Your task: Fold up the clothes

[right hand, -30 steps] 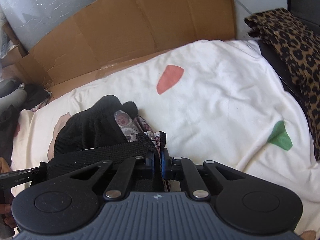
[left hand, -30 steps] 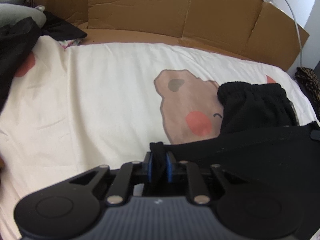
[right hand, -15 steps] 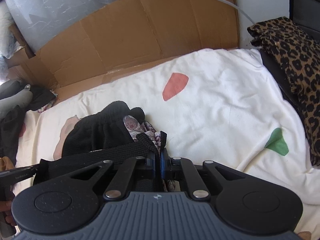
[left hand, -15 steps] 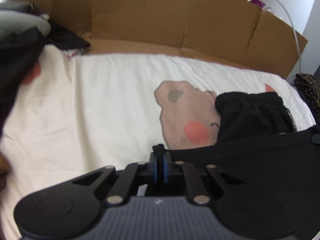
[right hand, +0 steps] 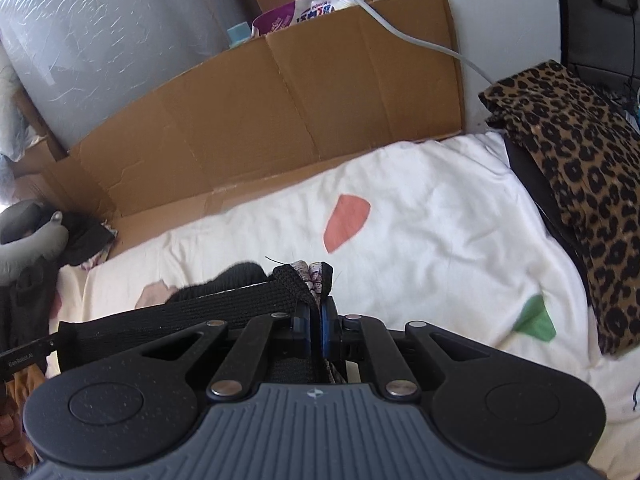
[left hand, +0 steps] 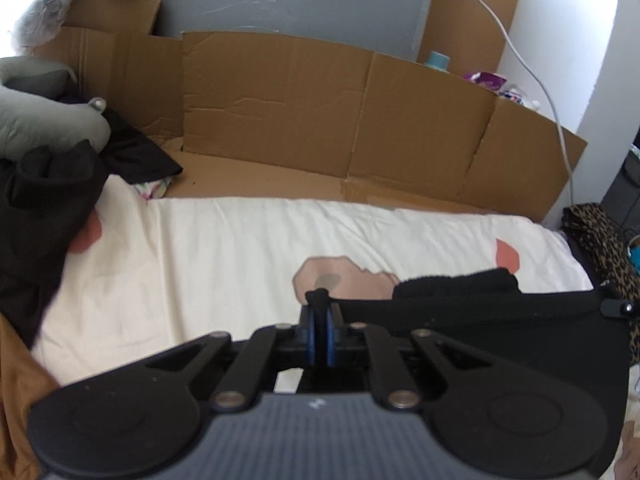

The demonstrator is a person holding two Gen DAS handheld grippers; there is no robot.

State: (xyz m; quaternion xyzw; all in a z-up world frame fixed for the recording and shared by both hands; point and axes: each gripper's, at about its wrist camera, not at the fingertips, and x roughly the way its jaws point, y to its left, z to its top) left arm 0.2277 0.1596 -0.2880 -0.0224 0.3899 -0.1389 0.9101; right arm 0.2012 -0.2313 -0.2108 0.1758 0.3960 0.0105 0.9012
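1. Left gripper [left hand: 319,312] and right gripper [right hand: 316,304], fingers clamped on the black garment's [left hand: 460,304] waistband, have risen since a second ago.
2. Garment at lower centre, stretched above the bed [right hand: 420,220]; probably being raised to hang straight.

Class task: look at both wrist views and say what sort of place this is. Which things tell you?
Probably a bedroom at home: a printed bedsheet spread over a bed, loose clothes such as a leopard-print garment, and flattened cardboard propped behind.
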